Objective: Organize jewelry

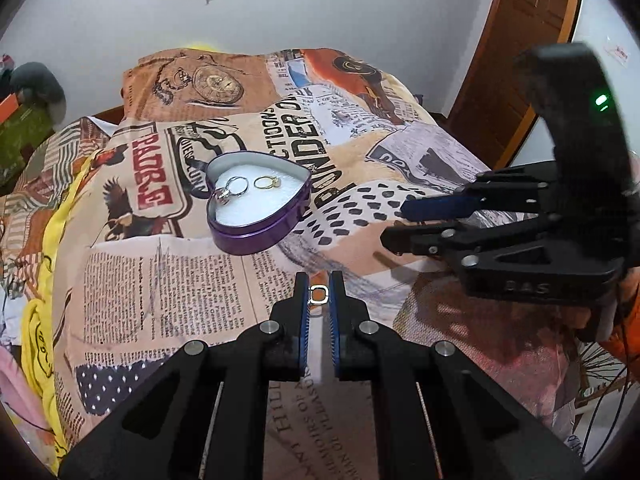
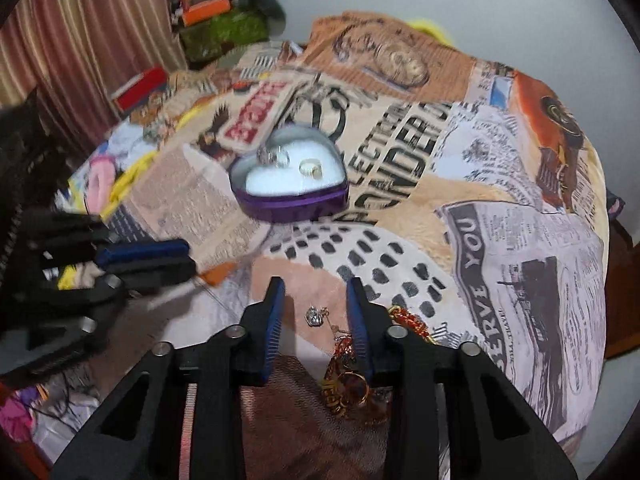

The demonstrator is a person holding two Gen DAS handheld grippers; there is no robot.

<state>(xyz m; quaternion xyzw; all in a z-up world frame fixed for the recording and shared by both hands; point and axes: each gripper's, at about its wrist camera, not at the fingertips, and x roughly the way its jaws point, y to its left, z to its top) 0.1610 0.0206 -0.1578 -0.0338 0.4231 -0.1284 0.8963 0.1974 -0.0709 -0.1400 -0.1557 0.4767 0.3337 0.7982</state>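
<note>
Left gripper pinches a small silver square-link charm; purple heart-shaped tin lies ahead, slightly left. Right gripper open.

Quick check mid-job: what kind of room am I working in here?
Most likely a bedroom at home: the work surface looks like a bed under a newspaper-print blanket, with a wooden door beside it and striped curtains nearby.

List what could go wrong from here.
1. The left gripper pinches only the edge of a small ring; it might slip onto the patterned blanket and be hard to spot.
2. The right gripper straddles an earring beside tangled red-gold jewelry; closing might snag both.
</note>
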